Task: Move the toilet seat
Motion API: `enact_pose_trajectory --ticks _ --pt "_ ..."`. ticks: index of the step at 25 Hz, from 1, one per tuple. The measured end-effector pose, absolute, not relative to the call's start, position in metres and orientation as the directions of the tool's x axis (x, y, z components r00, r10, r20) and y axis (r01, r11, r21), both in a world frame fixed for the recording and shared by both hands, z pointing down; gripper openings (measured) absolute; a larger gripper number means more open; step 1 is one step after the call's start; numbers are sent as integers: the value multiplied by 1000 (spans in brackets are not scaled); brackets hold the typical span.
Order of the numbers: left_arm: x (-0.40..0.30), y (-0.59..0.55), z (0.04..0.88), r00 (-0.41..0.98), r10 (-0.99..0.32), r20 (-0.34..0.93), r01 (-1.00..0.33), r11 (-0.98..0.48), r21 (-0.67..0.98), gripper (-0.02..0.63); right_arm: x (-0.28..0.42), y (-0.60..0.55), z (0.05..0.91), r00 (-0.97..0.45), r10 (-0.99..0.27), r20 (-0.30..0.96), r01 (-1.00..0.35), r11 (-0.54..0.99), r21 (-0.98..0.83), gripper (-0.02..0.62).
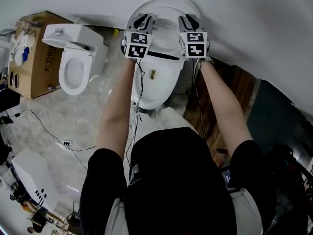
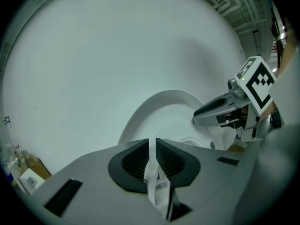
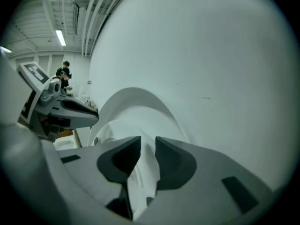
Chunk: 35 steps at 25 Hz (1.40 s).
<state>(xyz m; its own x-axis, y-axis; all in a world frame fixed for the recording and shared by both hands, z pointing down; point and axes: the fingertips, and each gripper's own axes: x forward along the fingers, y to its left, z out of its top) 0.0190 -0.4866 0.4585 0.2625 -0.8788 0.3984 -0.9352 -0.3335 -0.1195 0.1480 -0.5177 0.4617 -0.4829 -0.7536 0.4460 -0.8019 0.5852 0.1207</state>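
A person in a black top stands over a white toilet bowl point(image 1: 152, 89), bare forearms stretched forward, a tool in each hand. The left tool point(image 1: 142, 19) has its jaws nearly together, pinched on the thin white edge of the toilet seat point(image 1: 165, 11), where a small barcode label point(image 2: 161, 185) hangs between the pads. The right tool point(image 1: 190, 19), jaws a little wider, grips the rim on the opposite side, and white plastic fills the gap between its pads. The seat is glossy white and rounded at the top. It stands raised at the far end of the bowl, close before the pale wall point(image 1: 254, 28); whether it touches the wall cannot be told. To the left, a second white toilet point(image 1: 73, 65) stands beside a cardboard box point(image 1: 41, 58) on the mottled stone floor point(image 1: 73, 111), where a thin black cable point(image 1: 49, 131) trails. Dark wooden planks point(image 1: 230, 97) lie to the right of the bowl.
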Motion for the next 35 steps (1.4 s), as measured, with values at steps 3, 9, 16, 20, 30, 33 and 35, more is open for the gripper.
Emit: enact_pose_trajectory --ticks 3,9,16,20,30,33,35 --pt "6 -461 451 264 -897 355 -945 -314 -91 52 151 -499 457 -478 -771 420 -837 546 49 82" --pt "-5 -406 432 307 -910 279 -944 -328 -31 30 144 -437 434 -492 -795 355 -853 521 -16 14" --pt "-16 -325 372 401 -899 175 -909 -414 -41 9 121 -341 380 -517 -818 253 -855 507 -106 14" --pt "-32 -272 338 455 -880 133 -885 -464 -41 9 103 -290 348 -509 -840 189 -860 485 -157 14" --pt "-76 -156 285 571 -809 140 -811 -582 -57 9 66 -165 283 -544 -832 107 -834 523 -174 14" --pt "-75 -127 272 635 -754 169 -751 -653 -92 9 62 -131 266 -556 -825 101 -828 540 -150 14" --pt "-75 -108 262 671 -719 184 -708 -694 -131 9 61 -110 255 -559 -824 94 -827 544 -146 14"
